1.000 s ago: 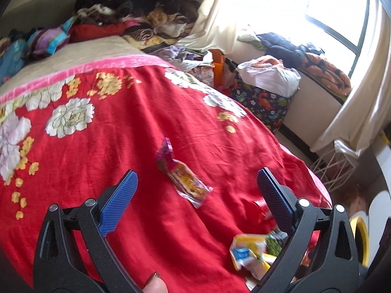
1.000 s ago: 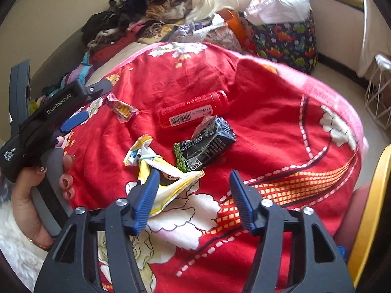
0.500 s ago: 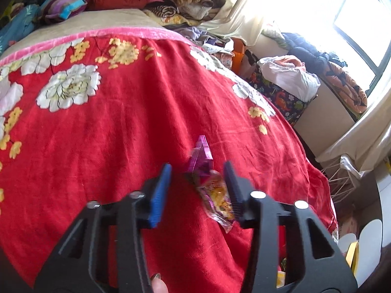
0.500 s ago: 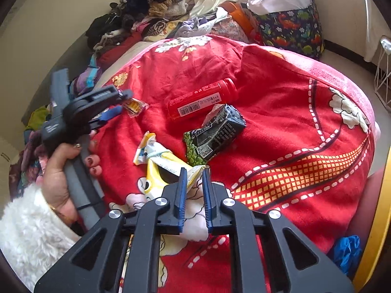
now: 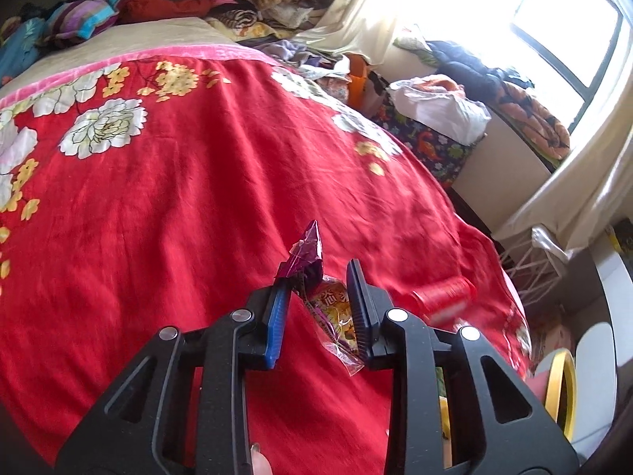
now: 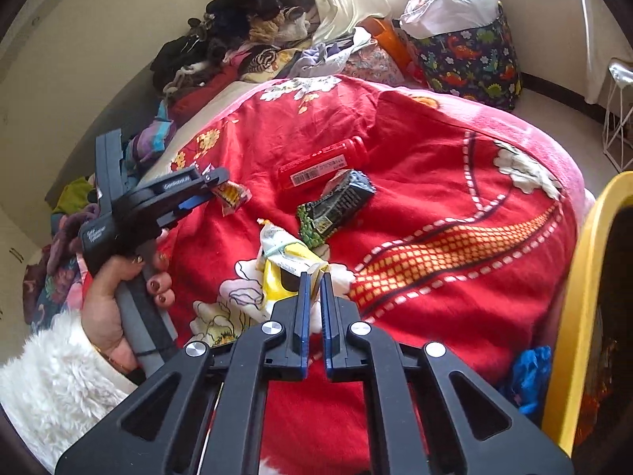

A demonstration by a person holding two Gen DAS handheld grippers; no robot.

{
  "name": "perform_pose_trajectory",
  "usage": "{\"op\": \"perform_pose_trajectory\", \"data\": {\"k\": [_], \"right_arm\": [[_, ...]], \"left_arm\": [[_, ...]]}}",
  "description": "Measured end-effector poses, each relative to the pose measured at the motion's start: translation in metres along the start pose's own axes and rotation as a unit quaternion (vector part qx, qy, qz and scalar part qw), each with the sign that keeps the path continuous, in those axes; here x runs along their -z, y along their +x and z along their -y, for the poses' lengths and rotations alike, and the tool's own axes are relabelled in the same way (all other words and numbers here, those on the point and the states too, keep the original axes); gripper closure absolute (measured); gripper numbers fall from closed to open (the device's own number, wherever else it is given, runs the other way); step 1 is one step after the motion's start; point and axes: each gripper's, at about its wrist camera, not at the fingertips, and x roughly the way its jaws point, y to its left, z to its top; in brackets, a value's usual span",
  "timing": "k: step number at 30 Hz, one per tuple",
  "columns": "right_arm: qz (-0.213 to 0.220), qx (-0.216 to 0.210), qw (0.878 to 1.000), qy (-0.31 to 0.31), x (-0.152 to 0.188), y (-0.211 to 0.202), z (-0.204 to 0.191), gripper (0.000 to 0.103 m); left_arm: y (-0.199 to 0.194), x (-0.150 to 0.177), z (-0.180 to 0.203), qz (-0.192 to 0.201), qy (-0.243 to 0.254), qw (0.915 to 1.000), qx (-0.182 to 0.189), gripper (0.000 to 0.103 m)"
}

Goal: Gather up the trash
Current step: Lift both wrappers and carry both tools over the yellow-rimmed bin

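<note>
A purple and orange snack wrapper [image 5: 332, 308] sits between the jaws of my left gripper [image 5: 318, 277], which are closing on it; its purple end sticks up past the tips. From the right wrist view, the left gripper [image 6: 215, 188] holds that wrapper [image 6: 231, 194] just over the red blanket [image 5: 178, 217]. My right gripper [image 6: 315, 275] is shut on a corner of a yellow and white wrapper [image 6: 285, 261] lying on the blanket. Beyond it lie a dark crumpled packet [image 6: 340, 202] and a red bottle [image 6: 320, 164].
A yellow-rimmed bin [image 6: 581, 297] stands at the bed's right edge, with a blue crumpled bag [image 6: 528, 372] beside it. Clothes are piled at the bed's far end [image 6: 237, 39]. A dinosaur-print basket [image 6: 470, 59] and a white wire stand [image 6: 617, 126] stand on the floor.
Both grippers went from wide open to closed. The left one moved forward around the purple wrapper and lifted it. The right one moved onto the yellow wrapper's corner.
</note>
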Motion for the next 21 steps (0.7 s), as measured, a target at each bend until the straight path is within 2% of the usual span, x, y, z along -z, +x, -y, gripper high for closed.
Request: {"op": "perform_pose_trajectory", "data": {"k": [10,21], "right_arm": [[0.021,-0.005,1.0,0.01,0.007,-0.033,0.008,0.1],[0.07,-0.004,0.998,0.001,0.005,-0.074,0.011,0.1]], "left_arm": [[-0.031,0.019,0.038,0.014,0.044,0.9985,0.031,0.081],[-0.052,0.02,0.078,0.024,0.073,0.9945,0.071,0.081]]}}
